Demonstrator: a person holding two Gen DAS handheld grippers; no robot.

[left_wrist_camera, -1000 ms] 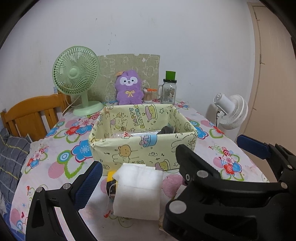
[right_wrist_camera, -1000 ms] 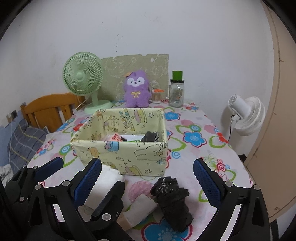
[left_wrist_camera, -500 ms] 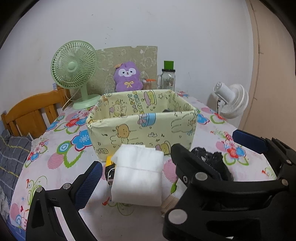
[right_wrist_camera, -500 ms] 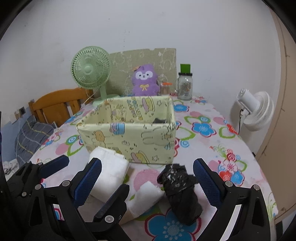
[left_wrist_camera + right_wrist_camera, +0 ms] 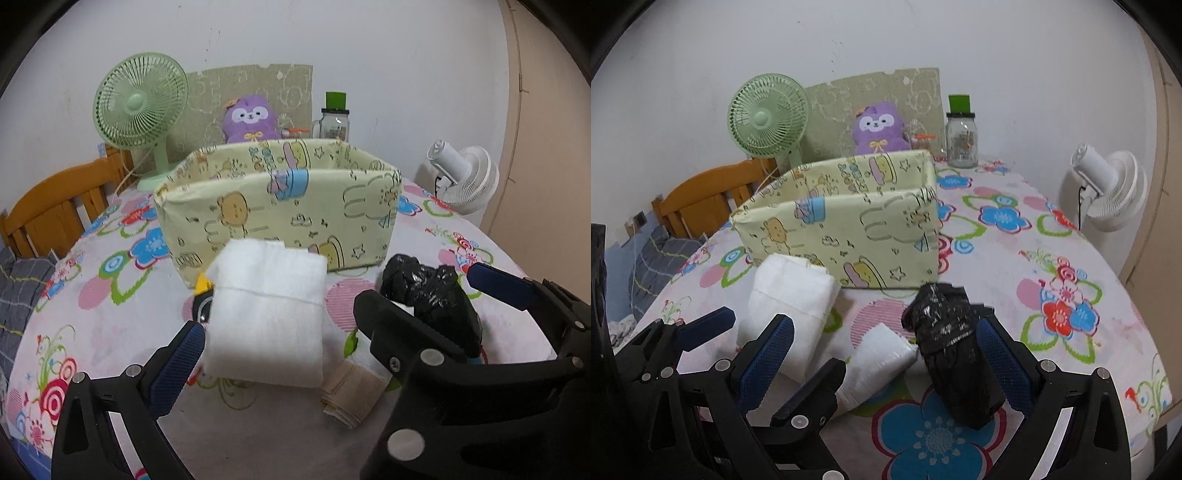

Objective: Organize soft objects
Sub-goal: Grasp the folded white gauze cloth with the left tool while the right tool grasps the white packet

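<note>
Left gripper [image 5: 275,343]: jaws spread wide, nothing clamped, low and level.
Right gripper [image 5: 886,350]: jaws spread wide, nothing clamped.
Relative pose: left gripper's fingers [image 5: 709,326] just left of right's.

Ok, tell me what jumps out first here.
The yellow cartoon box sits mid-table, with a white folded pad and a black bag lying in front of it. Both open grippers, left and right, hover low over them. A purple plush sits at the back wall.
</note>
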